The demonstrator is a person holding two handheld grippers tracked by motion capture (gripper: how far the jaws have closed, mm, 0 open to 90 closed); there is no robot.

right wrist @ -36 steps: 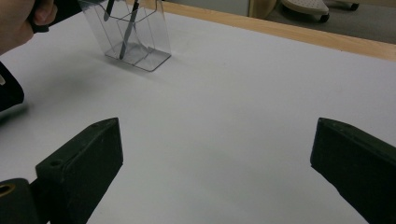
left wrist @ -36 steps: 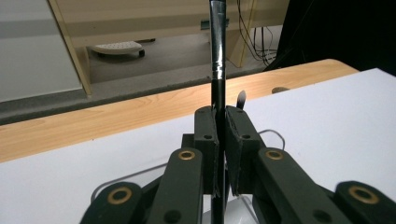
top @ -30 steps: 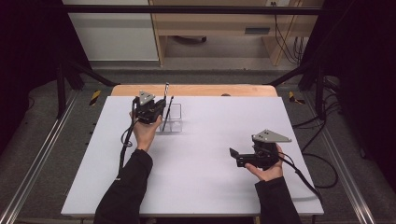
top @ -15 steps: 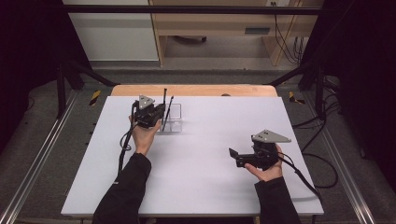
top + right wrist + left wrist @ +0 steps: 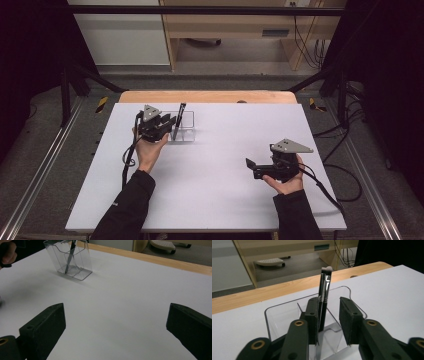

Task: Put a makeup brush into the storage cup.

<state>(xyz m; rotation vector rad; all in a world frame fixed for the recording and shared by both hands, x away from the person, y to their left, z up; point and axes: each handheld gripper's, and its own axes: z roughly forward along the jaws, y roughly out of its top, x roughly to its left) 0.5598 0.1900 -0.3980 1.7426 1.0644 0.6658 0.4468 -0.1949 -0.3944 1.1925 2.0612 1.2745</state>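
Two brushes (image 5: 179,120) stand in the clear holder (image 5: 184,133) at about eleven o'clock on the white table (image 5: 210,195) in the high view; the left gripper (image 5: 165,123) sits just beside it, while the right gripper (image 5: 250,164) rests at four o'clock, well apart. From the left gripper view, the jaws have just been opening and stand narrowly parted; the black-handled, silver-ferruled, pale-tipped brushes (image 5: 323,295) lean by the left pad, seemingly released. From the right gripper view, jaws gape wide, empty; the holder (image 5: 68,258) sits at eleven o'clock. Risk: a withdrawing pad could snag a handle and tip the light holder.
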